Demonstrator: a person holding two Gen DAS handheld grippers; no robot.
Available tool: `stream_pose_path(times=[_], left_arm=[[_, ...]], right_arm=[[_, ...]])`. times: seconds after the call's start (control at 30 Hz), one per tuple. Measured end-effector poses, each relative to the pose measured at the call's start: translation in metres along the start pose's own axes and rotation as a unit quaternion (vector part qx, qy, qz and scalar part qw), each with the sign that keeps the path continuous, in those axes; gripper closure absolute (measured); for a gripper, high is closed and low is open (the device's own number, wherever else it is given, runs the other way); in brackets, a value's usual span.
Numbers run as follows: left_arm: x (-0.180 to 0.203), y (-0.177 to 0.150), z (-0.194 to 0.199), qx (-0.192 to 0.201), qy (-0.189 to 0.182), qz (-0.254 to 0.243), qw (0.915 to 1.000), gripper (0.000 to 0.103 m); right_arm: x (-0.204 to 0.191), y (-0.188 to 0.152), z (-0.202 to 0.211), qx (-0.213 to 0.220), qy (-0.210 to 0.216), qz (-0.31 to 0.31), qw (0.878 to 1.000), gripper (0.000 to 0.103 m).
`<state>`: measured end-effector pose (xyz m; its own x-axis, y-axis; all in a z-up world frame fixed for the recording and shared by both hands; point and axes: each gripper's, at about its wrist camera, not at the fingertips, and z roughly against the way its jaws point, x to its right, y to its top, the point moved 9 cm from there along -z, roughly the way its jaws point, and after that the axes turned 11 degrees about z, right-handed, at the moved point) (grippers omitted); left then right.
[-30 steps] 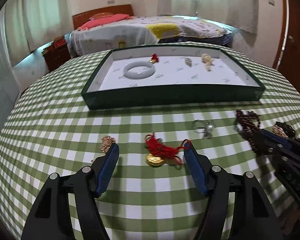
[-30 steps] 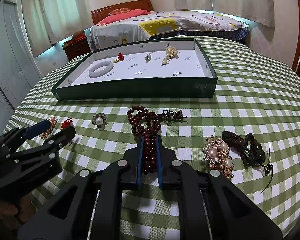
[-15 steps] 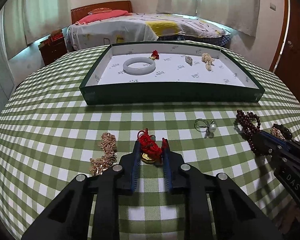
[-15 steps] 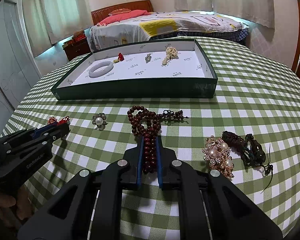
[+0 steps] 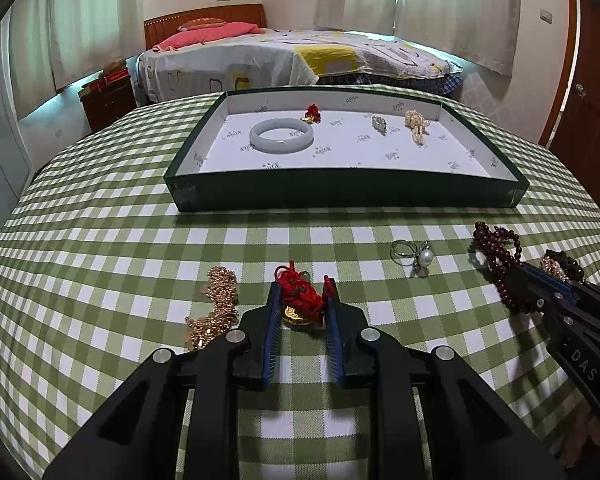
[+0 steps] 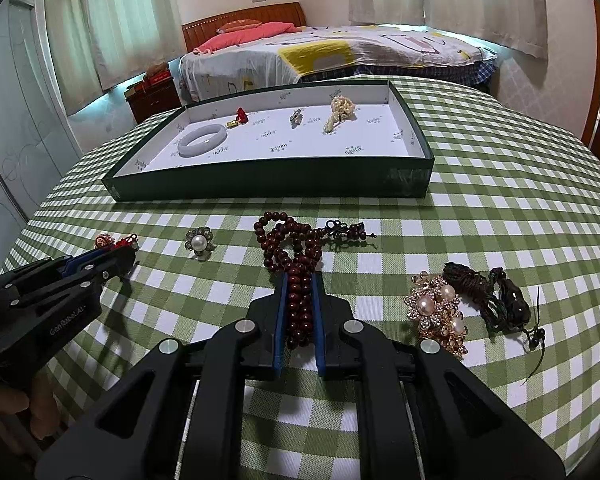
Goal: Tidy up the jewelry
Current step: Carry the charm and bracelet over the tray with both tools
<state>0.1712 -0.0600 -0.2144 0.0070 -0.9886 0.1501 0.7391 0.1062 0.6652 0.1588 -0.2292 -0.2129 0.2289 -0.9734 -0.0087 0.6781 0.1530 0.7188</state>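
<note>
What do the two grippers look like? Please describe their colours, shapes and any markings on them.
Both are the same design: angular black plastic bodies with cut-out openings, round silver screws at the joints, and two narrow jaws lined with ribbed blue pads. The left gripper has white lettering "GenRobot.AI" on its side, seen from the right wrist. The right gripper shows white letters "DAS" on its side. No cables are visible.

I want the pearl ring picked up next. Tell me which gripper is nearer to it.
Hard to call. The pearl ring lies between them: left gripper on its left, right gripper on its right.
</note>
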Motion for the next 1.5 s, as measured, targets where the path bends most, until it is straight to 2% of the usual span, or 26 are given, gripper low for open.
stream_pose_path(times=[0.33,0.6,0.87,1.07,1.2,1.4,1.5], left_arm=[[0.001,0.021,0.026,0.040,-0.011,0.000,0.9991,0.081],[0.013,0.047,0.047,0.070,-0.035,0.000,0.9969,0.081],[0.041,0.099,0.050,0.101,-0.073,-0.004,0.9922,0.081],[0.061,0.143,0.032,0.126,-0.079,-0.012,0.9889,0.081],[0.068,0.156,0.002,0.111,-0.075,-0.014,0.9908,0.081],[0.065,0.143,-0.065,0.032,-0.065,-0.007,0.9974,0.081],[0.062,0.134,-0.085,0.007,-0.052,-0.010,0.9986,0.081]], right_arm=[[-0.008,0.024,0.026,0.052,-0.003,0.016,0.998,0.092],[-0.006,0.051,0.044,0.081,-0.001,0.014,0.997,0.092],[0.013,0.102,0.050,0.120,-0.016,0.013,0.993,0.092],[0.033,0.138,0.026,0.129,-0.025,0.011,0.991,0.092],[0.044,0.145,-0.004,0.110,-0.032,0.015,0.993,0.091],[0.056,0.126,-0.062,0.049,-0.021,0.004,0.999,0.091],[0.060,0.118,-0.083,0.023,-0.020,-0.001,1.000,0.091]])
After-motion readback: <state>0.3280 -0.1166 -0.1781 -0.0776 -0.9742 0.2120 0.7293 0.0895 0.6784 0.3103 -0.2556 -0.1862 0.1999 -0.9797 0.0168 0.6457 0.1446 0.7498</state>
